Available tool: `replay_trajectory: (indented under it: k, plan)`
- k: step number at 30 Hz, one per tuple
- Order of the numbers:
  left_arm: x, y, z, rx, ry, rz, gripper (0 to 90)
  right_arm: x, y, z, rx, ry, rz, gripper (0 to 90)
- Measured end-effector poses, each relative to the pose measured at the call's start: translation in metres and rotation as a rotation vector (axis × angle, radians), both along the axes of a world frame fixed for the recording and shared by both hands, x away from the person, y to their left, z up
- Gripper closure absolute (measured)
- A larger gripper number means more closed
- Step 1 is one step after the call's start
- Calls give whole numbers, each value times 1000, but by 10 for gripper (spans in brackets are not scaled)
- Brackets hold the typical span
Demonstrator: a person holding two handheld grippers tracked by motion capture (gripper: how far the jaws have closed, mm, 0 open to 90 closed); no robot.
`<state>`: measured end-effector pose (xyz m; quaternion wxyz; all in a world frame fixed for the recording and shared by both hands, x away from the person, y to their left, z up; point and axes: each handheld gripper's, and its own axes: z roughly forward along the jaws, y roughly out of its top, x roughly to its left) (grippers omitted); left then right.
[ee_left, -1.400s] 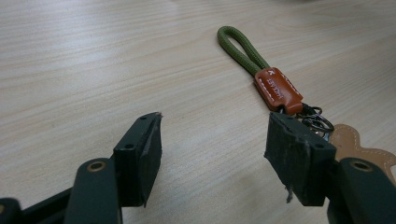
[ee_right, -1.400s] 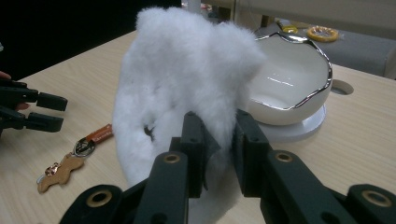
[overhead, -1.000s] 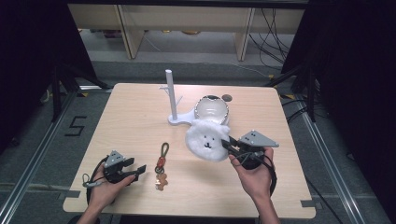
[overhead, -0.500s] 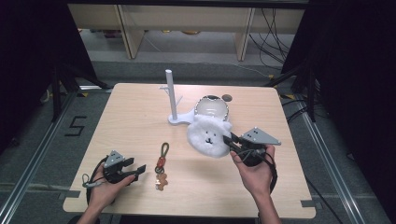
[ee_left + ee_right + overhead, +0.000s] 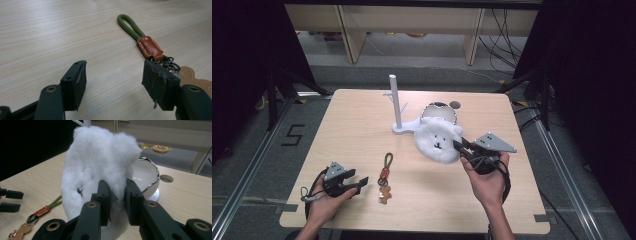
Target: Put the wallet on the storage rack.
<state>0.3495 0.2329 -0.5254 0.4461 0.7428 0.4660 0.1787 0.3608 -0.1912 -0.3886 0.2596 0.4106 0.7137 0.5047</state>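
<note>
Light wood table in centre, round cable hole near far edge. Grey floor all round, a "5" marked on it at left. Metal rails run along both sides w/ black stand legs. Beyond far edge, pale wooden shelving, low & open underneath, cables trailing at right. Dark black curtains flank both sides; light falls from above.

Bare table lies wide ahead of the left gripper, whose jaws stand apart. A keychain lies just beside its right jaw. The right gripper pinches a fluffy white toy. Close behind the toy sit a bowl and a white stand.
</note>
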Motion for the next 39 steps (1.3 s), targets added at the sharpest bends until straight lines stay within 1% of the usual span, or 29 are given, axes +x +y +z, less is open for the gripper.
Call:
replay_trajectory:
  k: [1, 2, 3, 4, 5, 6, 8, 9, 10, 11, 12, 14, 15, 16, 17, 18, 19, 20, 21, 22, 24, 26, 27, 29, 30, 33, 35, 36, 39]
  plan:
    - [0, 0, 0, 5, 2, -1, 354, 0, 0, 0, 11, 8, -2, 770]
    - [0, 0, 0, 1, 1, 2, 353, -1, 0, 1, 18, 21, -11, 770]
    - [0, 0, 0, 2, 1, 3, 353, 1, -1, 1, 6, 4, 1, 770]
    - [0, 0, 0, 9, 0, 2, 353, 1, -1, 1, 6, 5, -1, 771]
    - [0, 0, 0, 12, 3, 3, 353, 2, -2, 2, -8, -5, 3, 770]
    - [0, 0, 0, 6, 3, 0, 353, 1, -1, 1, 7, 6, -8, 771]
    - [0, 0, 0, 9, 2, 6, 352, 3, 0, 1, 2, -19, -20, 771]
    - [0, 0, 1, 14, 5, 8, 352, 3, -1, 2, -3, 0, -2, 771]
    - [0, 0, 1, 15, 5, 8, 353, 4, -1, 2, -10, -8, 2, 771]
    - [0, 1, 1, 14, 5, 8, 353, 5, -1, 2, -4, -12, 4, 771]
    - [0, 1, 1, 13, 5, 8, 352, 4, -1, 2, 5, -2, -2, 771]
    - [0, 1, 0, 8, 2, 6, 353, 5, -1, 3, 8, -10, -10, 771]
    - [0, 1, 0, 7, 2, 6, 352, 6, -1, 3, 1, -17, -9, 770]
    - [0, 1, 0, 7, 2, 6, 352, 6, -1, 3, 11, -3, -14, 771]
    - [0, 1, 0, 8, 2, 6, 352, 6, -1, 4, 11, -7, -16, 770]
    - [0, 1, 0, 7, 2, 6, 353, 8, -2, 4, 6, -20, -13, 770]
    - [0, 1, 1, 9, 3, 7, 352, 8, -2, 4, 9, -20, -14, 770]
    - [0, 1, 1, 11, 4, 9, 353, 8, -3, 5, 8, -10, -20, 770]
    - [0, 1, 1, 11, 3, 9, 353, 9, -4, 5, -7, -26, -21, 770]
    - [0, 1, 1, 12, 3, 9, 353, 9, -2, 5, 15, -20, -32, 771]
    - [0, 1, 1, 13, 3, 9, 353, 11, -4, 5, 4, -20, -23, 770]
    - [-1, 1, 1, 12, 3, 10, 353, 12, -4, 5, 13, -21, -19, 770]
    - [0, 1, 0, 3, -1, 4, 353, 13, -4, 5, 12, -20, -21, 771]
    - [0, 1, 1, 9, 1, 10, 353, 14, -5, 6, 3, -26, -30, 770]
    - [0, 1, 1, 9, 1, 10, 352, 14, -5, 6, 10, -18, -32, 770]
    - [0, 1, 1, 6, 1, 12, 352, 16, -6, 6, 25, -23, -41, 770]
    - [0, 1, 1, 5, 1, 12, 352, 16, -7, 6, 18, -19, -38, 770]
    - [0, 1, 1, 5, 1, 12, 352, 18, -7, 6, 22, -29, -37, 770]
    - [0, 1, 1, 7, 0, 11, 352, 20, -8, 7, 19, -27, -46, 770]
